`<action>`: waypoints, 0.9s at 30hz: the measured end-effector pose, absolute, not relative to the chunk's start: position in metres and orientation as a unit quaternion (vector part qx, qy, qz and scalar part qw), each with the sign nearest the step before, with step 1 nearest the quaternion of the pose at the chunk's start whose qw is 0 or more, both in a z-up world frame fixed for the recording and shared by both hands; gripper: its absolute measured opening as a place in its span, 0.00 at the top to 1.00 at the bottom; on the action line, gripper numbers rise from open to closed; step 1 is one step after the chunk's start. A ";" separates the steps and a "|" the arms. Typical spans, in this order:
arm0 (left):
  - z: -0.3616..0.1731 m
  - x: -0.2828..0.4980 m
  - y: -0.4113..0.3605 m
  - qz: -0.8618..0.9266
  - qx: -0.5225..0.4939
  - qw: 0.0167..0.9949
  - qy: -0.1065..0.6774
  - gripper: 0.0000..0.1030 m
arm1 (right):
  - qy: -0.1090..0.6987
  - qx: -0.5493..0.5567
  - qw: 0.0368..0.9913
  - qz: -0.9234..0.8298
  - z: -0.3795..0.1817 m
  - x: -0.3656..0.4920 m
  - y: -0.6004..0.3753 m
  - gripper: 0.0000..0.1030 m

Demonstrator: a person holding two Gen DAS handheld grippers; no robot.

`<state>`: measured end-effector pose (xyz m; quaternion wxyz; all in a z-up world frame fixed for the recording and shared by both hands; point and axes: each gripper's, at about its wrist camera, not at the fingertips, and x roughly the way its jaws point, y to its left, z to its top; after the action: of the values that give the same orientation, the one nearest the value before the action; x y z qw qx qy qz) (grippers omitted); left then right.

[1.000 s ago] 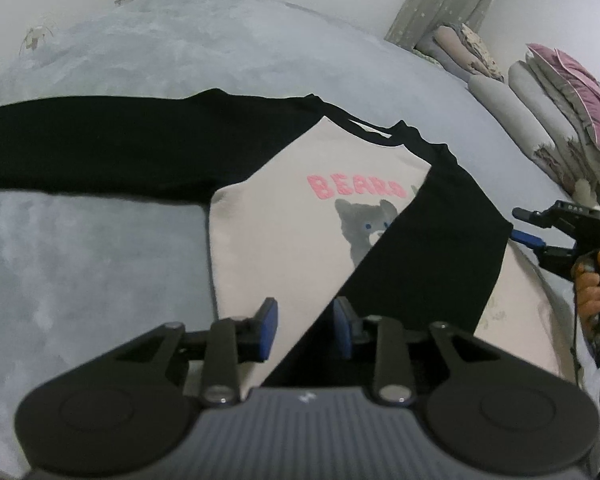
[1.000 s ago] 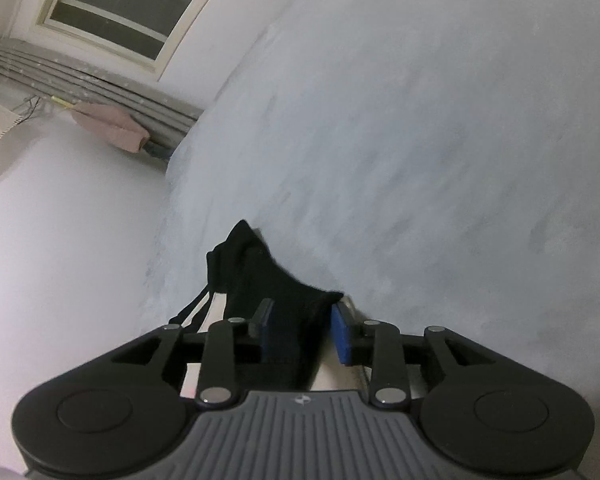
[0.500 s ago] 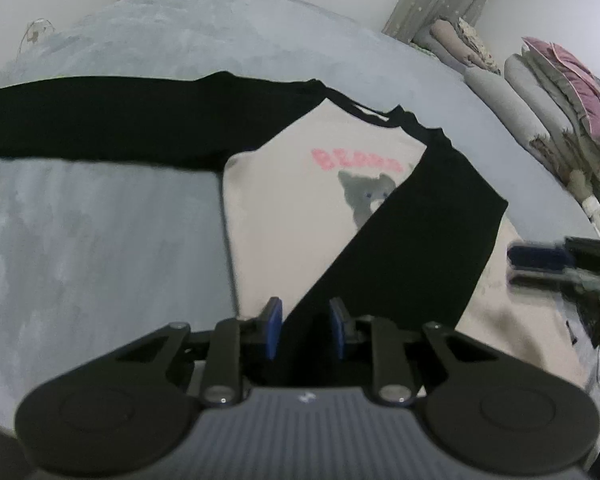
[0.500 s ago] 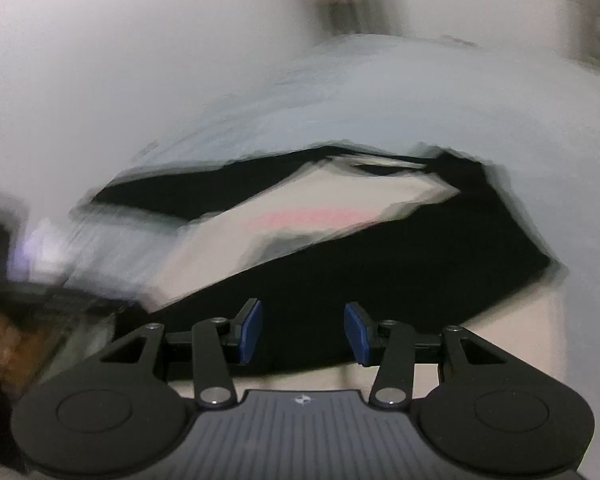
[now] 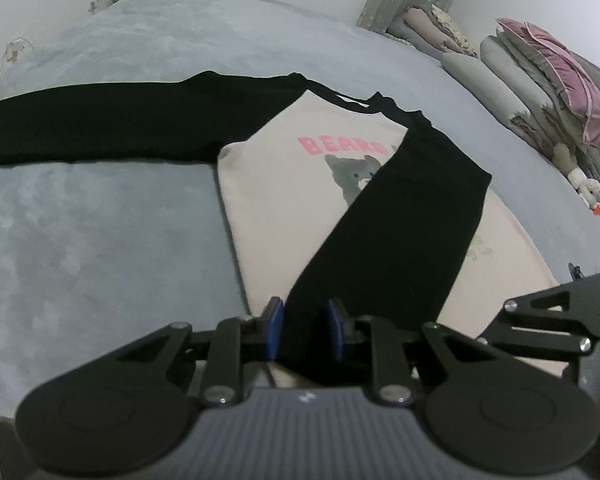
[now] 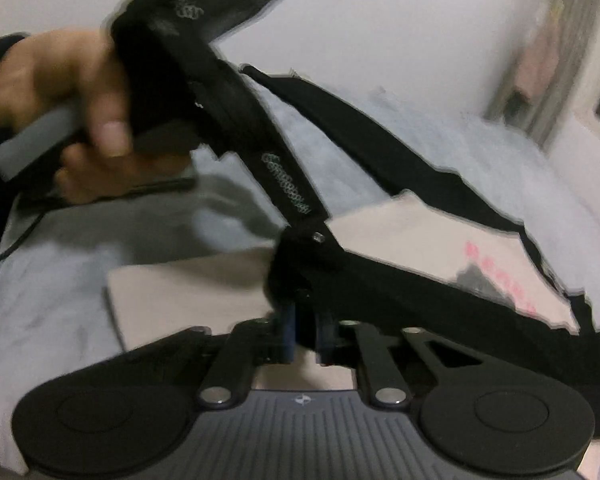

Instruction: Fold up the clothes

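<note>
The left gripper point(image 5: 305, 330) points down and forward, its blue pads narrowly apart with the black sleeve point(image 5: 388, 232) between them. A hand point(image 6: 64, 120) wraps its handle, thumb across the grip, seen at the left in the right wrist view. The right gripper point(image 6: 306, 338) sits near the left one, just to its right; its jaws have just been closing and now stand almost together.

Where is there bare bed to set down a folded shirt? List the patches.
The largest bare patch is the bed left of the shirt, below its outstretched sleeve. A second strip lies beyond the collar, toward the curtain. It is crowded where the shirt fills the middle and pillows line the right edge.
</note>
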<state>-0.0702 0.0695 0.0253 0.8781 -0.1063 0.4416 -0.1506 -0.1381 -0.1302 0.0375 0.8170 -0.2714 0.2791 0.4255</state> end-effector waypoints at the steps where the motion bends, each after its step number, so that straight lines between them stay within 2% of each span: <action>1: 0.026 -0.071 0.070 -0.153 -0.109 0.878 0.441 0.79 | 0.277 -0.269 0.813 0.436 0.042 -0.140 -0.131 0.91; 7: 0.036 -0.082 0.076 -0.155 -0.113 0.883 0.428 0.80 | 0.266 -0.256 0.790 0.489 0.081 -0.155 -0.155 0.91; 13: 0.037 -0.083 0.070 -0.140 -0.087 0.889 0.427 0.79 | 0.317 -0.310 0.757 0.481 0.043 -0.144 -0.145 0.90; 16: 0.039 -0.080 0.066 -0.142 -0.085 0.892 0.421 0.79 | 0.296 -0.314 0.739 0.518 0.051 -0.150 -0.153 0.82; 18: 0.039 -0.077 0.061 -0.143 -0.081 0.893 0.419 0.79 | 0.278 -0.285 0.733 0.552 0.069 -0.150 -0.169 0.73; 21: 0.038 -0.070 0.056 -0.144 -0.087 0.893 0.418 0.79 | 0.262 -0.223 0.782 0.520 0.094 -0.118 -0.209 0.69; 24: 0.038 -0.060 0.050 -0.137 -0.093 0.895 0.415 0.79 | 0.278 -0.163 0.864 0.387 0.097 -0.060 -0.262 0.65; 27: 0.036 -0.049 0.043 -0.127 -0.100 0.896 0.413 0.79 | 0.337 -0.087 0.905 0.244 0.078 0.007 -0.312 0.65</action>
<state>-0.0487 0.0432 0.0361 0.8965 -0.0999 0.4125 -0.1272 0.0073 -0.3125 0.0778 0.9053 -0.0872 0.3365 0.2443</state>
